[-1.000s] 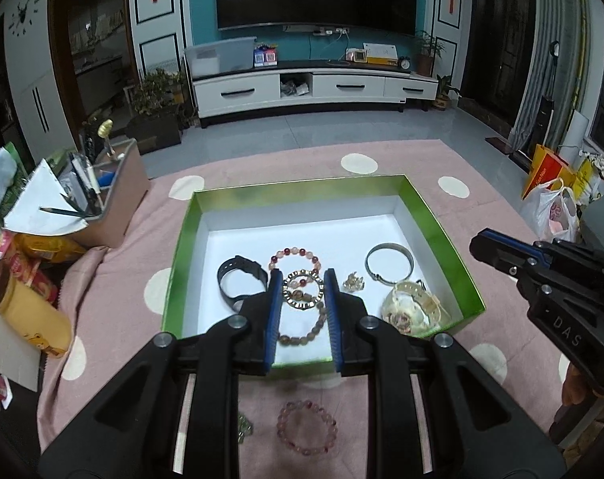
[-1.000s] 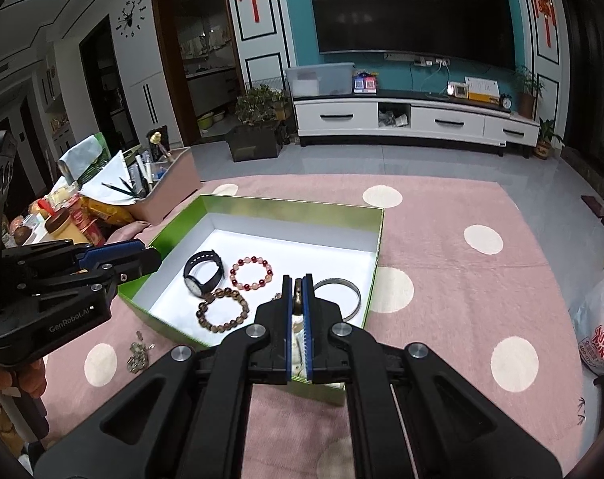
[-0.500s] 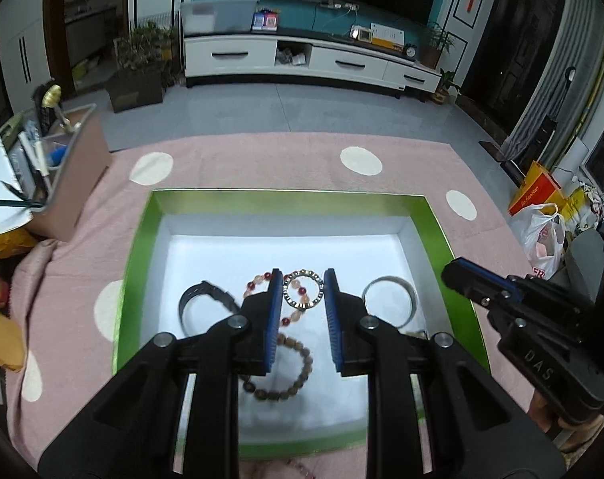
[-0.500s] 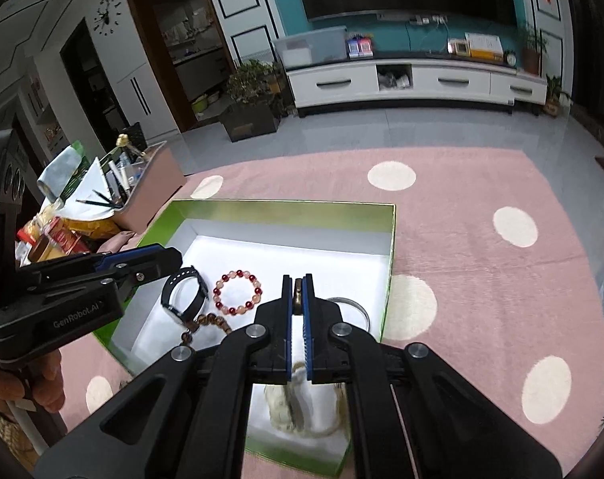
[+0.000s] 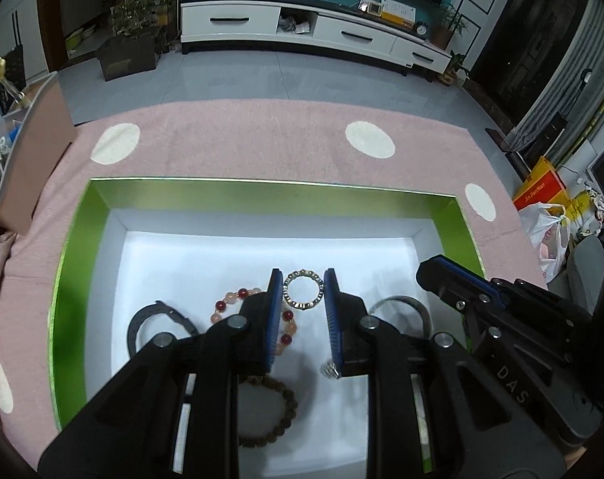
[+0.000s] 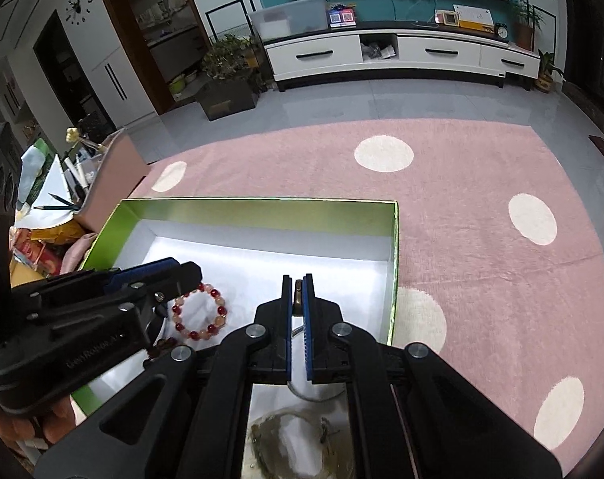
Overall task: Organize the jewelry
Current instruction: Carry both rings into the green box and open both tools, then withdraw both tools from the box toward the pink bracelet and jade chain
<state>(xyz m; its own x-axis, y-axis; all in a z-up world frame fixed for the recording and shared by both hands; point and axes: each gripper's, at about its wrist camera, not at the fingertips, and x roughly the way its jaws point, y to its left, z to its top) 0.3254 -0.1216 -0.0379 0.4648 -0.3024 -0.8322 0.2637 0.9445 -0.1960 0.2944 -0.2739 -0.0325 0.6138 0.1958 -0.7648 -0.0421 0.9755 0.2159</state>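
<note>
A green box with a white floor sits on the pink dotted cloth. My left gripper hangs over it, shut on a small gold beaded bracelet held between the pads. Under it lie a red-and-peach bead bracelet, a brown bead bracelet, a black watch and a silver bangle. My right gripper is shut on a small brown metal piece over the box's right part. The red bead bracelet and my left gripper show there too.
A pink organizer with pens stands at the left beyond the box. A pale coiled jewelry piece lies in the box under my right gripper. Bags sit on the floor at the right. The pink cloth stretches right of the box.
Both grippers have moved forward over the box and lower, each keeping its hold. The box now fills more of both views.
</note>
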